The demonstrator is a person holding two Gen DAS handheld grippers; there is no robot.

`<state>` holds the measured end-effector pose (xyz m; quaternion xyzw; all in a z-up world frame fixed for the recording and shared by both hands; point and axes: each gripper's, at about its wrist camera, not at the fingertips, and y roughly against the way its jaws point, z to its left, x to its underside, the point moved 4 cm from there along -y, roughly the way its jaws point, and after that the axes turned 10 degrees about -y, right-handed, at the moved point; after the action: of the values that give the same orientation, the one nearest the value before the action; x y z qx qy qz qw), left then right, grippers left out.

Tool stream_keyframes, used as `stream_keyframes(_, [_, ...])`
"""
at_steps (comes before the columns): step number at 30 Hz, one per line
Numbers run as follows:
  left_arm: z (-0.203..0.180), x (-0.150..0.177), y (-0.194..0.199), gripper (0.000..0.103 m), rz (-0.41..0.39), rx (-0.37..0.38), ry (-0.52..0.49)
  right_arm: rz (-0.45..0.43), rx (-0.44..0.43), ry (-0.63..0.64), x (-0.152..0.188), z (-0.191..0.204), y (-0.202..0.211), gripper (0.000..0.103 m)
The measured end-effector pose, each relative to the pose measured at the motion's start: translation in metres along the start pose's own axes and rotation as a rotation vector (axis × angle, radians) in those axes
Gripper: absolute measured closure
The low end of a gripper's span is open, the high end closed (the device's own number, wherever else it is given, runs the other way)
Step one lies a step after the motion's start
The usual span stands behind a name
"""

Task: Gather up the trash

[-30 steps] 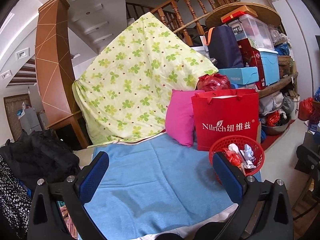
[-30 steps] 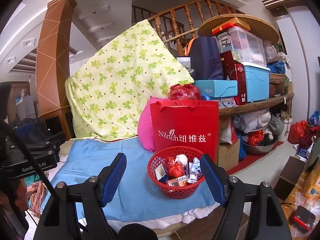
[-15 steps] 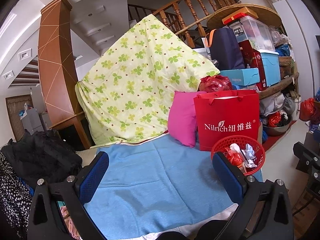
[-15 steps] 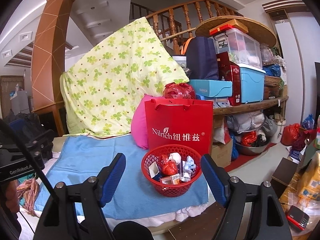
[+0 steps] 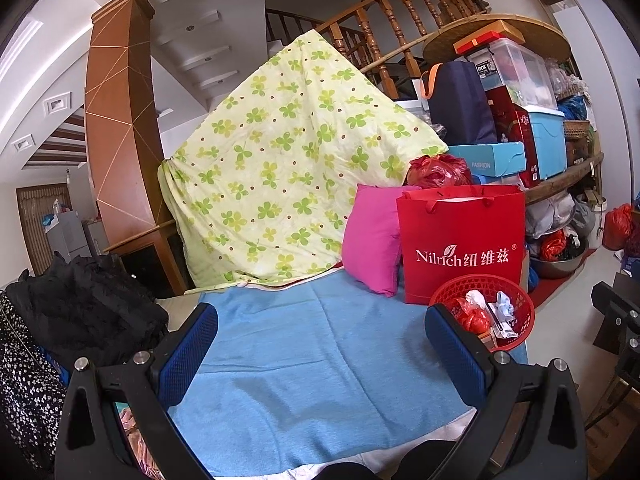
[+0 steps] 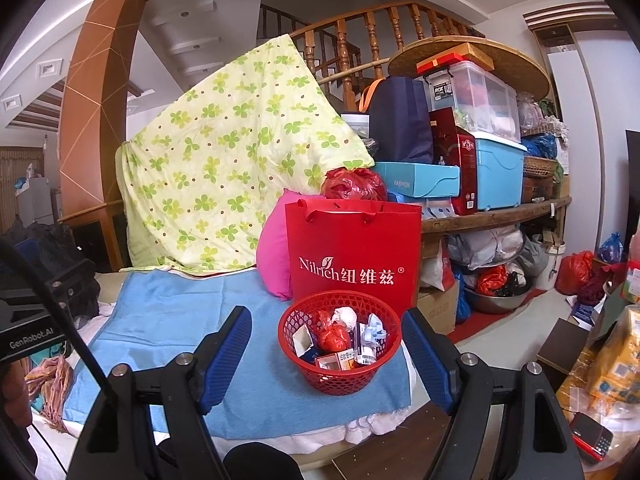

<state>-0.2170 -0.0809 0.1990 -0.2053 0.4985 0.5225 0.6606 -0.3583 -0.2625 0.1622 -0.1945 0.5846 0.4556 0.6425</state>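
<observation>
Since a second ago the right wrist view has slid a little: the red basket (image 6: 339,344) now sits lower and more squarely between the right gripper's (image 6: 326,356) fingers; the left wrist view is almost unchanged, the scene edging slightly right.

Largest first. Green clover-print quilt (image 5: 280,168) hangs draped at the back, peak up near the wooden stair rail (image 5: 400,8). Brown wooden column (image 5: 120,128) stands to its left. Blue towel (image 5: 312,368) lies spread flat over the surface in front, creased down the middle. Shelf at right is crowded with storage boxes (image 6: 496,172) and bags.

Red paper shopping bag (image 6: 354,256) stands upright at the towel's far right end, white lettering facing out. Pink pillow (image 6: 274,252) leans beside it, touching its left side. Black clothing pile (image 5: 84,304) sits off the towel's left edge.

Basket stands on the towel's right front corner, just in front of the paper bag. Trash in it: crumpled red plastic (image 6: 332,334), balled white tissue (image 6: 345,316), small cartons and wrappers (image 6: 344,360).

Right gripper: fingers spread wide, nothing between the pads; basket beyond them, untouched. Left gripper (image 5: 320,348): fingers also wide apart, empty, over bare towel; basket just beyond its right finger (image 5: 456,356).
</observation>
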Motion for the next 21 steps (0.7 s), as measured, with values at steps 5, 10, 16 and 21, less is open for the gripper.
stream_keyframes(5, [0.0006, 0.0006, 0.0, 0.0, 0.002, -0.002, 0.0, -0.005, 0.0, 0.001, -0.0006, 0.0007, 0.0004, 0.023])
stream_keyframes(10, [0.0018, 0.0011, 0.0, 0.0, 0.001, -0.007, 0.004, -0.001, 0.005, 0.001, -0.0001, -0.0005, -0.0009, 0.023])
stream_keyframes(16, [0.005, 0.0029, 0.0003, 0.0, 0.001, -0.008, 0.008, 0.011, 0.02, -0.006, -0.0048, -0.0013, -0.0027, 0.023])
stream_keyframes(21, [0.005, 0.0033, 0.0005, 0.0, 0.0, -0.009, 0.005, 0.014, 0.02, -0.006, -0.0048, -0.0005, -0.0033, 0.023])
